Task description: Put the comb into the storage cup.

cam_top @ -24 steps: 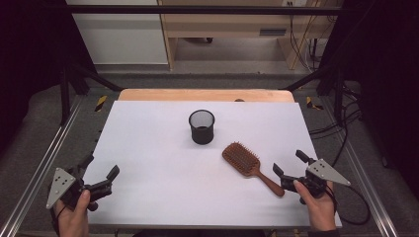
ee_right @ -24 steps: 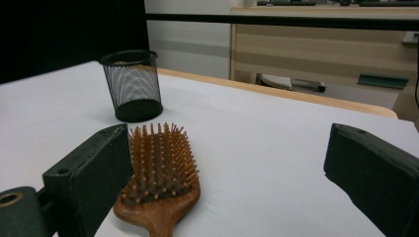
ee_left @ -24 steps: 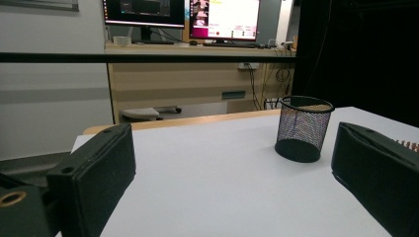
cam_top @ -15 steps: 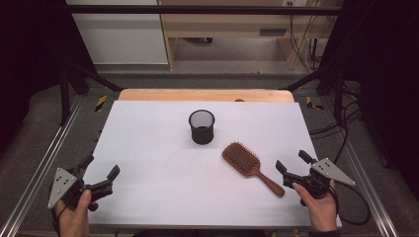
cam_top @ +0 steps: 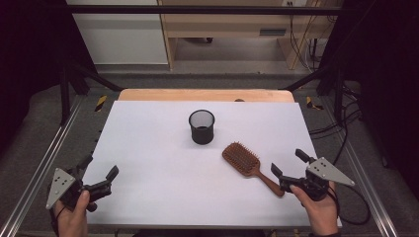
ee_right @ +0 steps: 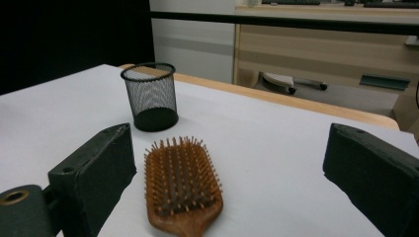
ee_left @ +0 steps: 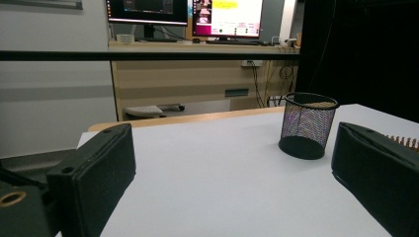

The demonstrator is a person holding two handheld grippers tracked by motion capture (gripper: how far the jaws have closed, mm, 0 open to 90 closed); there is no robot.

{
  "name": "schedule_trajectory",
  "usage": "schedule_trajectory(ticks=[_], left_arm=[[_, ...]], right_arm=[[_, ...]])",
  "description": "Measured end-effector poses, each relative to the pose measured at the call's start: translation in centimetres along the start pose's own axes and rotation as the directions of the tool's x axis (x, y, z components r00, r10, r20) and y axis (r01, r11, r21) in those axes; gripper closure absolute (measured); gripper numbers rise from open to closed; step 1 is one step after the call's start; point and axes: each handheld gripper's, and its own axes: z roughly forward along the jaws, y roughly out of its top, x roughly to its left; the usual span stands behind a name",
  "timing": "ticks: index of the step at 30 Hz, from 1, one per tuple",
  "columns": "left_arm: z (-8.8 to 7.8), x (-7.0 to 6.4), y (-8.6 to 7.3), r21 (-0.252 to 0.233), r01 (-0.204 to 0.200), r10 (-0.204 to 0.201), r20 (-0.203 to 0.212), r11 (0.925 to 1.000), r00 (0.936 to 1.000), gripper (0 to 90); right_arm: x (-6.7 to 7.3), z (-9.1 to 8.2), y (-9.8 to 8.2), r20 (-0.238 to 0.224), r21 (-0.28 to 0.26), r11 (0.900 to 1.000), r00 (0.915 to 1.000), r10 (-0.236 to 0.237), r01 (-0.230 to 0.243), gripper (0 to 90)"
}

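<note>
Where the table is seen from above, a brown wooden paddle hairbrush is found lying bristles up on the white tabletop, just right of and nearer than a black wire-mesh cup. Its long axis is seen to run diagonally, the head toward the cup, the handle toward the near right corner. The right gripper is held wide open with nothing in it, just beside the handle end. The left gripper is held equally open and empty at the near left, well apart from both objects.

From the left gripper view, the mesh cup is seen upright between the spread jaws, with a few bristle tips showing above the right jaw.

From the right gripper view, the brush head is seen between the parted jaws, closer to the left jaw, its head pointing toward the cup beyond. Should the brush be intended for the cup, a grasp at the very tip of the handle is judged risky: the heavy head could swing or slip. The light cup could also be tipped if struck on its rim.
</note>
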Motion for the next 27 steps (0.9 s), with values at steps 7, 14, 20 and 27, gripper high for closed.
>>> schedule_trajectory(ticks=[7,14,20,27], left_arm=[[0.0,-0.1,0.0,0.005,-0.003,0.003,0.003,1.0,1.0,3.6],[0.2,-0.1,-0.1,0.011,-0.003,0.003,0.005,0.9999,1.0,3.6],[0.2,-0.2,-0.1,0.015,0.0,0.0,0.01,0.9999,0.9999,3.6],[0.2,0.0,-0.1,0.016,0.008,-0.008,0.013,0.9998,0.9999,3.5]], right_arm=[[0.2,0.5,3.9,-0.015,0.038,0.997,0.9979,-0.064,0.064,6.6],[0.1,1.2,6.6,-0.022,0.115,0.983,0.9898,-0.141,0.142,8.0],[0.4,2.3,7.9,-0.033,0.176,0.967,0.9827,-0.183,0.185,8.2],[0.8,3.5,7.8,-0.066,0.287,0.931,0.9742,-0.216,0.226,7.8]])
